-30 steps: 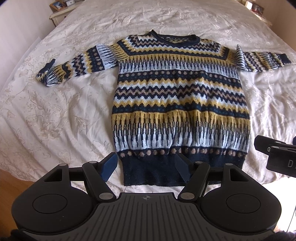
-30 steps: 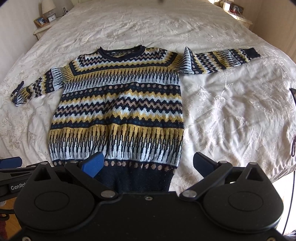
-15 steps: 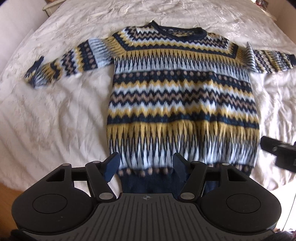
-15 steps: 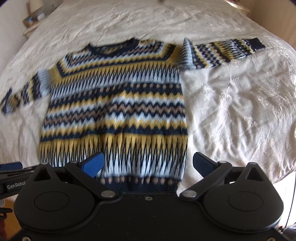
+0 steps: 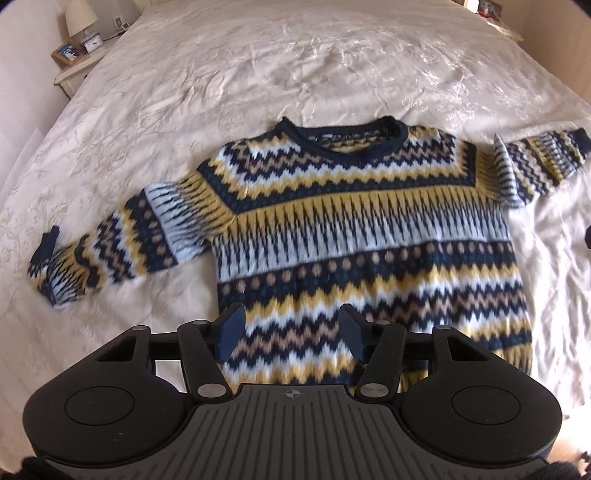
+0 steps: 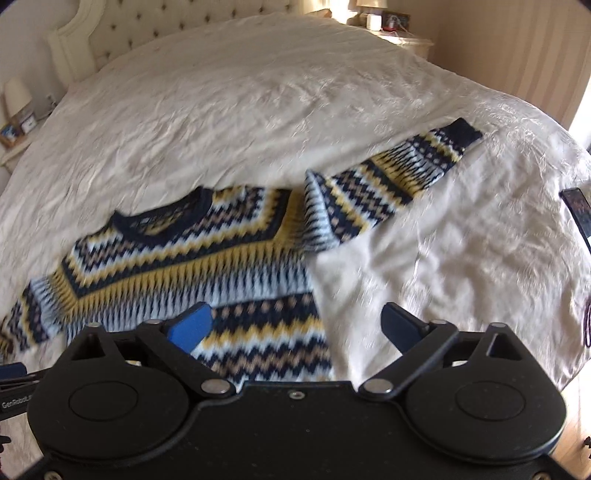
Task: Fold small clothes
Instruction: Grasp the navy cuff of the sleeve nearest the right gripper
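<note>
Knitted navy-yellow-white zigzag sweater [image 5: 369,236] lay flat, face up, on cream quilted bedspread [image 5: 258,74], sleeves out. Left gripper [image 5: 291,330] and right gripper [image 6: 295,325] both spread, empty, above body. Fold not begun; next likely sleeve pinch.

A wide bed [image 5: 258,74] covered by a creased cream bedspread with faint embroidery fills the room. Behind it stands a pale tufted headboard [image 6: 122,33]. A cream nightstand [image 5: 75,72] on one side holds a white lamp [image 5: 79,18], a small clock and a framed photo. Another nightstand [image 6: 402,40] stands opposite. Walls are beige; daylight brightens the fabric.
</note>
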Demonstrator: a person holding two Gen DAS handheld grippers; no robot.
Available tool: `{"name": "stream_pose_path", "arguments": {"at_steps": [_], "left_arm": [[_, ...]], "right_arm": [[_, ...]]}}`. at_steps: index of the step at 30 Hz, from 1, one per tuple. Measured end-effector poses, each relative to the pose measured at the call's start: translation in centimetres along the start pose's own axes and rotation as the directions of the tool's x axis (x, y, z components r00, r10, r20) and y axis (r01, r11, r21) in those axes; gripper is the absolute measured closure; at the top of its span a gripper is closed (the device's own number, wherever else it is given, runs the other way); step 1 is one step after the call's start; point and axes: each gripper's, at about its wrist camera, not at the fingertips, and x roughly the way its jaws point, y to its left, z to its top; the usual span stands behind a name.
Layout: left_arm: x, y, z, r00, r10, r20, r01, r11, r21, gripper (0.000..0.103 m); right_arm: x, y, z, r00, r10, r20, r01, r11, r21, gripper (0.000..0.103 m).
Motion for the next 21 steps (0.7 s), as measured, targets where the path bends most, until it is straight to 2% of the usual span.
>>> {"name": "stream_pose_path", "arguments": {"at_steps": [9, 12, 14, 16, 21], "left_arm": [[1.4, -2.3, 2.7, 0.999, 0.038, -0.022, -0.039, 0.998, -0.042, 0.050], [1.8, -3.6, 3.6, 0.997, 0.059, -0.050, -0.063, 0.994, -0.092, 0.050], [2.0, -4.6, 4.1, 0.995, 0.071, -0.074, -0.081, 0.987, -0.137, 0.050], [2.0, -5.9, 4.4, 0.993, 0.084, -0.085, -0.097, 0.982, -0.165, 0.050], [2.0, -9.4, 5.2, 0.990, 0.095, -0.100, -0.116, 0.967, -0.229, 0.050]], "right_arm": [[4.1, -6.3, 5.4, 0.996, -0.079, 0.037, 0.077, 0.996, 0.053, 0.011], [6.2, -9.8, 8.0, 0.996, -0.084, 0.035, 0.082, 0.994, 0.074, 0.011], [7.9, -12.5, 9.9, 0.998, -0.064, 0.022, 0.062, 0.993, 0.099, 0.018], [9.6, -15.5, 11.8, 0.999, -0.049, 0.015, 0.046, 0.991, 0.129, 0.020], [14.3, -21.8, 15.9, 0.996, -0.084, 0.023, 0.080, 0.986, 0.150, 0.022]]}}
